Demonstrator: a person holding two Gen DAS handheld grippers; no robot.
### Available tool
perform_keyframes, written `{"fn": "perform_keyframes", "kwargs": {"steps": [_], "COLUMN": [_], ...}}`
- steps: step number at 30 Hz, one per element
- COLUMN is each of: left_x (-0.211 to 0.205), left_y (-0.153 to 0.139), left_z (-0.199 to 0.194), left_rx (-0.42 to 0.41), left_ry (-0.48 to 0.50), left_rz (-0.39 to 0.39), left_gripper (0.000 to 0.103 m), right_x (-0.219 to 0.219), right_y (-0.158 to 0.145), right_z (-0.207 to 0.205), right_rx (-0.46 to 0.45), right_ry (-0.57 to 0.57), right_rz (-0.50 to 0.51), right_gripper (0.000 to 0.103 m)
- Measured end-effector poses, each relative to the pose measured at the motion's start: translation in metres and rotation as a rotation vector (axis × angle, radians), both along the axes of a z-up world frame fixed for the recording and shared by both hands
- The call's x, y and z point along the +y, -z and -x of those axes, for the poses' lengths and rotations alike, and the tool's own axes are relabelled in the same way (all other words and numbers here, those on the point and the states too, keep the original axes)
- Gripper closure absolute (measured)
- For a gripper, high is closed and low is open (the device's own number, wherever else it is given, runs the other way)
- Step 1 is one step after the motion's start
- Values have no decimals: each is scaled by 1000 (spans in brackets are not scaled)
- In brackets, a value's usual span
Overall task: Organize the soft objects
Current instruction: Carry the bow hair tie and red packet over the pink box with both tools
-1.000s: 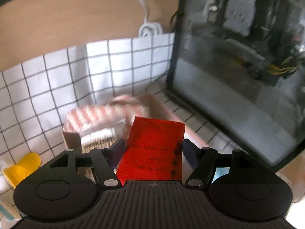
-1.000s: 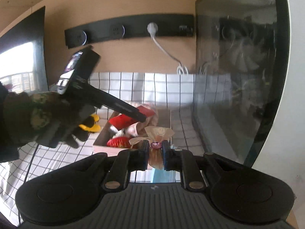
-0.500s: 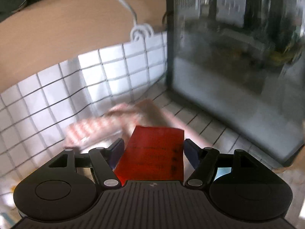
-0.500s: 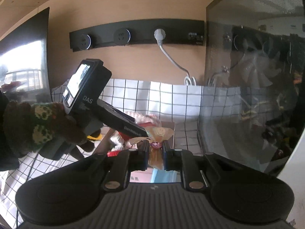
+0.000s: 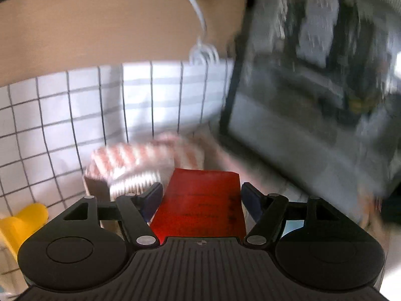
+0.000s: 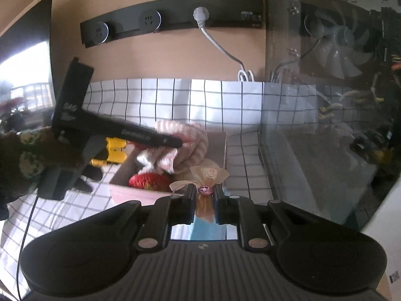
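While the left gripper (image 5: 200,195) holds a flat red packet (image 5: 200,210) between its blue-padded fingers (image 5: 153,197), both pads against the packet's edges, it hangs over a shallow cardboard box (image 6: 218,148) that sits on the white grid-patterned cloth (image 6: 175,100) covering the bench. Seen from the right wrist, that gripper (image 6: 150,139) reaches in from the left side, gripped by a hand in a dark patterned glove (image 6: 27,155), with its tip above a pink-and-white striped towel (image 6: 188,135) bundled in the box. Beside the towel in the box lies a round red item (image 6: 147,179) near the front wall; what it is cannot be told. The right gripper (image 6: 204,193) is pinched on a small translucent gift pouch (image 6: 209,175) printed with a smiley face and tied at the neck, its fingers pressed on either side of the pouch just in front of the box's near right corner. A yellow toy (image 6: 115,150) rests on the cloth left of the box. A glass-sided computer case (image 6: 338,100) stands at the bench's right edge, and a black socket strip (image 6: 173,20) with a white cable (image 6: 220,47) runs along the wall behind.
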State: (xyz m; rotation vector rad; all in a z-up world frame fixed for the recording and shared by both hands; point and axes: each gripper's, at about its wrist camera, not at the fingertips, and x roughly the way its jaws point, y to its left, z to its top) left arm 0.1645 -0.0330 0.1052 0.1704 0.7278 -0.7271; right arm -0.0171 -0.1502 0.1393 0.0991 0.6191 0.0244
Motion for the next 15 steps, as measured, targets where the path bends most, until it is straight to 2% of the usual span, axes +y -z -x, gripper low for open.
{"fn": "perform_keyframes", "kwargs": {"steps": [1, 3, 4, 7, 11, 15], "left_x": [-8, -17, -19, -19, -14, 4], "left_y": [3, 11, 17, 28, 27, 27], "left_z": [9, 25, 29, 28, 33, 43], "left_rx": [-58, -171, -193, -185, -185, -201], "left_ry": [44, 107, 121, 98, 98, 88], "left_rz": [-83, -173, -190, -166, -173, -217], "left_gripper": [28, 28, 28, 28, 28, 27], "right_x": [0, 0, 0, 3, 7, 15], "right_y": [-2, -9, -14, -21, 0, 45], "right_z": [-5, -17, -26, -67, -130, -174], "right_rx": [-8, -36, -55, -69, 30, 198], "right_ry": [-4, -13, -19, -57, -121, -131], "right_rz": [-6, -27, -42, -123, -236, -231], "right_gripper": [89, 89, 89, 89, 89, 89]}}
